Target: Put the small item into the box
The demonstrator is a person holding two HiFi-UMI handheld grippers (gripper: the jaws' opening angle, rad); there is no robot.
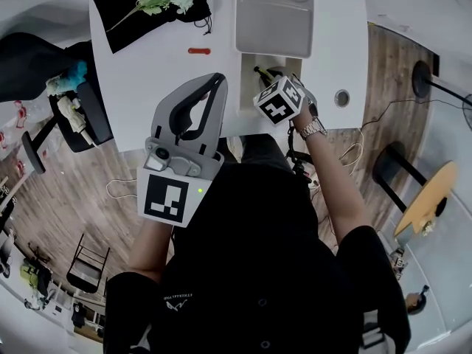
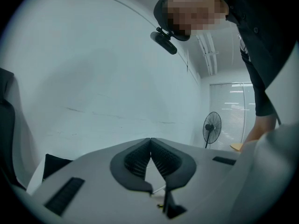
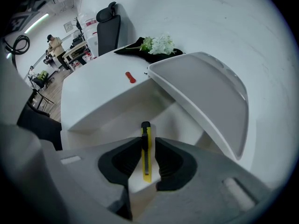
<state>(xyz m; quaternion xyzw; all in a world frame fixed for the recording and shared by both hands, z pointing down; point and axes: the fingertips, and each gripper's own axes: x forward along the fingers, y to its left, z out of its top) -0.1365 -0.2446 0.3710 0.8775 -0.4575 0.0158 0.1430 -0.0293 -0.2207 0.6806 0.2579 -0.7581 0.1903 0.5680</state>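
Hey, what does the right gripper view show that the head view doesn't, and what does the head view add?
Only the right gripper view: the right tool shut on a yellow utility knife, held above the open white box. Only the head view: the left tool, its tips over the table, and the wristwatch on the right arm. Both: the box with its raised lid, the red small item lying on the table, and the flowers on the black cloth.
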